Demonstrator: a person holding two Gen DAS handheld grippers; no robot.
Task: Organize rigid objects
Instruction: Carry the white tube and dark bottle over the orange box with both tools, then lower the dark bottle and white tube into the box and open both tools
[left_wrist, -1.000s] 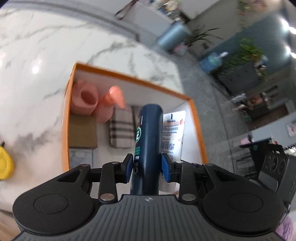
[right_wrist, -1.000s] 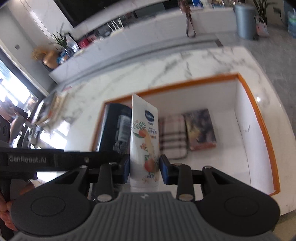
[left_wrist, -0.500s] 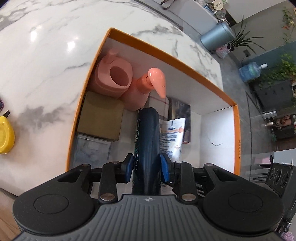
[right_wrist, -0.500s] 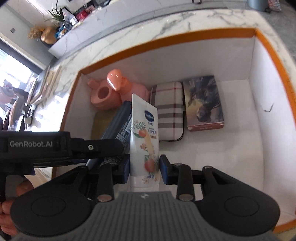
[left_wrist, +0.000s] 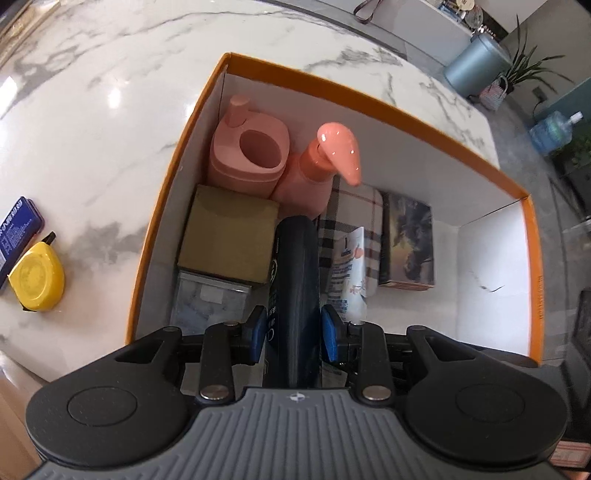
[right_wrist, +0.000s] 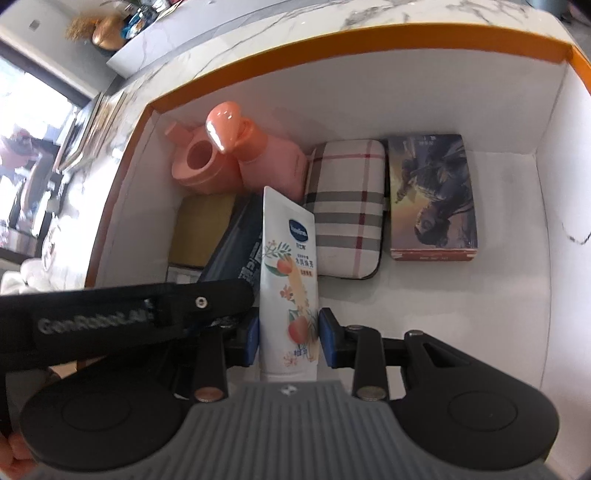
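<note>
left claw (left_wrist: 294, 329): pinching smooth dark blue bottle (left_wrist: 297, 280), inside orange-rimmed box (left_wrist: 373, 96)
right claw (right_wrist: 289, 338): pinching glossy white tube (right_wrist: 289, 280), inside box
box floor: plaid case (right_wrist: 349, 206), picture box (right_wrist: 433, 195)
box far corner: peach pump bottle (left_wrist: 325, 166)

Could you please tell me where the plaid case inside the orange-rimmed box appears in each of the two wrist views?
Left wrist view: the plaid case lies right of centre on the box floor, partly hidden behind the dark bottle and the white tube.
Right wrist view: the plaid case lies just above centre, fully visible, right of the white tube.
Shared landmark: the picture-covered box lying along its right side.
</note>
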